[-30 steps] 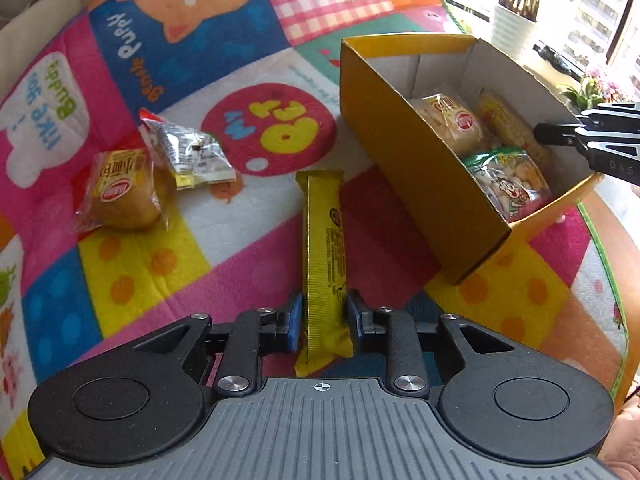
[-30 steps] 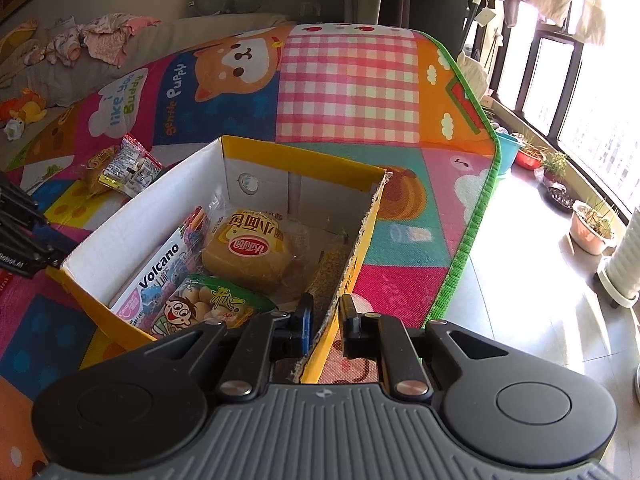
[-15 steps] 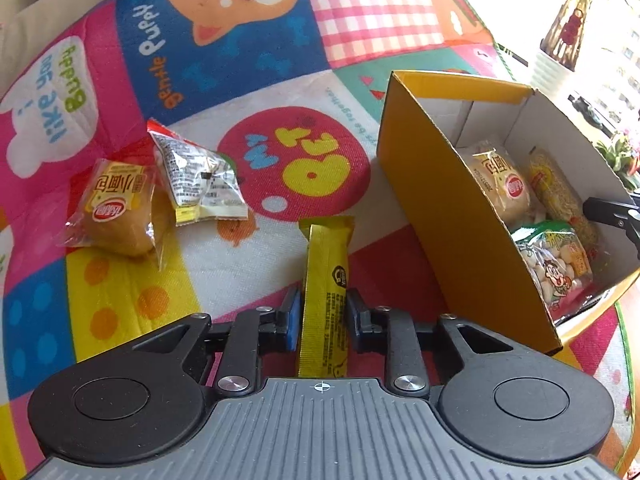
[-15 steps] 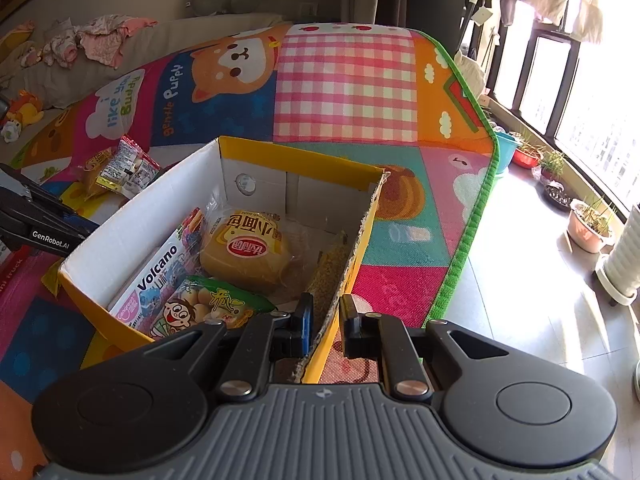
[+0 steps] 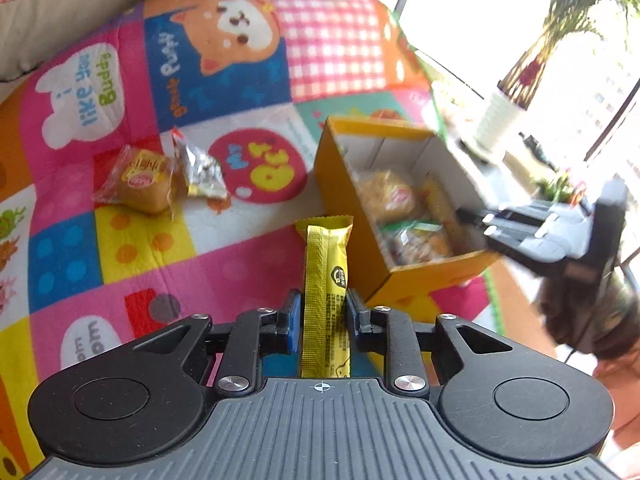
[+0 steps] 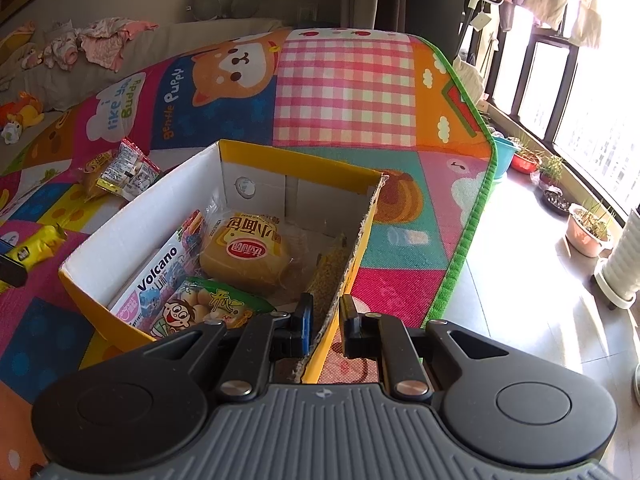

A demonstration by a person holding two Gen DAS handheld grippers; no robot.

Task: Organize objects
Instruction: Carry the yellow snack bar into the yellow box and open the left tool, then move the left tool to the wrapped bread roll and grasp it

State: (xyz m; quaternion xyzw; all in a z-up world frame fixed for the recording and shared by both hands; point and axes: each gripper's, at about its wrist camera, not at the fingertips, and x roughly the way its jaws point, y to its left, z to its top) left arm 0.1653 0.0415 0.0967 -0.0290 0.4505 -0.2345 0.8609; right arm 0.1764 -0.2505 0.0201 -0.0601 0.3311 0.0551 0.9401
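The left gripper (image 5: 323,314) is clamped on the long yellow foil snack bar (image 5: 325,280), at lower centre, lifted off the colourful play mat (image 5: 132,280). The right gripper (image 6: 323,322) pinches the wall of the yellow cardboard box (image 6: 362,236). Next, I judge, the bar must be carried right, over the box, and released.

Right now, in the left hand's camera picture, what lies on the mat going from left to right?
Wrapped bun → silver snack packet → yellow snack bar held in the left gripper → yellow cardboard box → right gripper at the box's far wall.
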